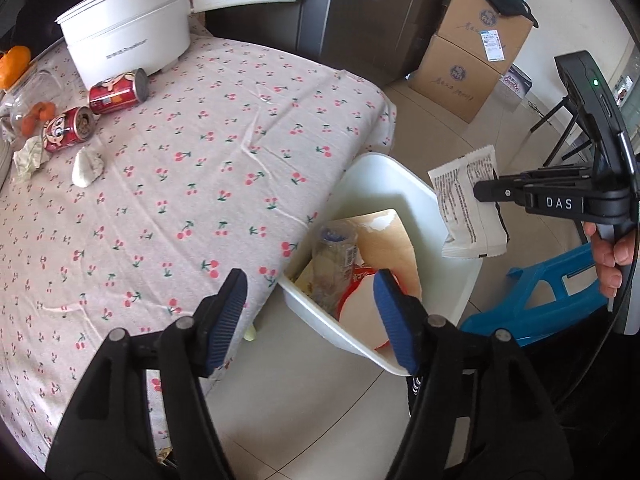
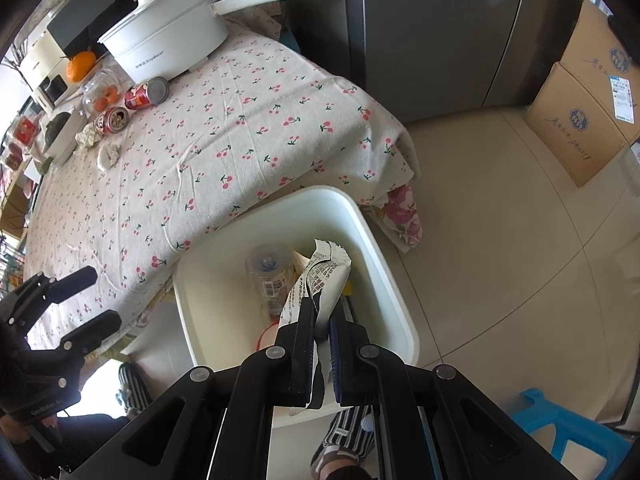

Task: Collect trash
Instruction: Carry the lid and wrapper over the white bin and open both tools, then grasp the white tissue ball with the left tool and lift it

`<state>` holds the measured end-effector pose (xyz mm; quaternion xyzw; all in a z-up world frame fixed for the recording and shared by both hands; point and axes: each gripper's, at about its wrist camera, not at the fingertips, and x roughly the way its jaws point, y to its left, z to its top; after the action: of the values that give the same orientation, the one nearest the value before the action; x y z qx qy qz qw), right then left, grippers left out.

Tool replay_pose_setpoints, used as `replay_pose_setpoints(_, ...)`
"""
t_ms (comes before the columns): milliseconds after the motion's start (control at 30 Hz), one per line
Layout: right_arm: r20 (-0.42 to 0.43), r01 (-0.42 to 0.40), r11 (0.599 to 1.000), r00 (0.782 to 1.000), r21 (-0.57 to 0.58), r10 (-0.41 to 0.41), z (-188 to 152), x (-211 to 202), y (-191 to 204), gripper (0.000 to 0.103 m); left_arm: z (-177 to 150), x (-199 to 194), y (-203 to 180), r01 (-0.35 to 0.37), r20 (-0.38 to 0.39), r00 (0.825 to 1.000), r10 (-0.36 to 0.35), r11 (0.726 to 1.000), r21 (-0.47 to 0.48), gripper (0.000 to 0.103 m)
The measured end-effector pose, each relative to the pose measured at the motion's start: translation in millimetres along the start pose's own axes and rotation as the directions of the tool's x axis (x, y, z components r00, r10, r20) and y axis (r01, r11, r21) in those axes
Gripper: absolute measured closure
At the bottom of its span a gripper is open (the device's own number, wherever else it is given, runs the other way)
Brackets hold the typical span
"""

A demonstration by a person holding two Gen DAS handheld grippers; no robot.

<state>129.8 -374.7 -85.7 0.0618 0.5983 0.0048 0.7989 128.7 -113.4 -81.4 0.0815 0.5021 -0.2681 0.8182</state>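
1. The right gripper [image 2: 320,320] is clamped shut on one white printed snack wrapper [image 2: 320,280]. In the right wrist view it sits bottom centre, with the wrapper sticking up out of the narrow gap between the jaws. From the left wrist view the same wrapper [image 1: 472,208] dangles at the right edge of the frame, right over the bin's far side.
2. The left gripper [image 1: 310,312] is wide open with nothing in it. Its two blue ribbed pads [image 1: 228,312] frame the bottom centre of that view, hovering over the table edge and the bin's near corner.
3. One white rectangular plastic bin [image 2: 380,264] sits on the floor tight against the table edge. It already holds one clear plastic bottle [image 2: 268,280], a tan piece of cardboard [image 1: 384,240] and some red-and-white packaging [image 1: 360,304]. I can't make out much else down in there.
4. Still on the cherry-print tablecloth [image 1: 208,168], upper left in both views:
   - two red drink cans lying on their sides, one [image 1: 118,92] near the pot and one [image 1: 68,128] just below it
   - two crumpled tissue wads, one white [image 1: 86,166] and one more greenish [image 1: 28,158], both close to the lower can
5. Other stuff back there: one white electric pot with a long handle [image 1: 128,32], one clear glass jar [image 1: 28,96] with orange bits inside, and one orange fruit [image 1: 14,64].
6. Off the table there are two stacked cardboard boxes [image 1: 472,48] at upper right and one blue plastic stool [image 1: 536,300] at lower right.
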Motion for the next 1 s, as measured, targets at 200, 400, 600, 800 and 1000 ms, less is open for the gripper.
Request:
replay_pose_setpoints(200,-0.053,-0.025,1.000,0.998,0.012,0.025,1.4,9.1,9.9,0.074,-7.3,-15.0,25.2,-0.051,0.018,0.998,0.053,0.996,-0.069,0.021)
replay_pose_setpoints(400,-0.023,-0.014,1.000,1.000,-0.006,0.014,3.9,2.8,20.3,0.047,-13.7,-22.5,41.1,-0.084,0.015,0.996,0.086,0.990,-0.112,0.017)
replay_pose_setpoints(600,-0.012,-0.001,1.000,1.000,-0.011,0.001,6.9,2.9,25.2,0.038,-18.7,-28.0,55.9,-0.120,0.017,0.992,0.123,0.983,-0.136,0.013)
replay_pose_setpoints(800,0.017,0.020,1.000,1.000,-0.018,-0.020,13.0,5.6,30.8,0.030,-22.9,-31.7,79.1,-0.161,0.022,0.986,0.168,0.969,-0.185,0.008)
replay_pose_setpoints(1000,0.037,0.025,0.999,0.999,-0.023,-0.024,25.7,15.2,43.8,0.021,-29.9,-28.5,113.7,-0.183,0.021,0.980,0.196,0.944,-0.275,0.001)
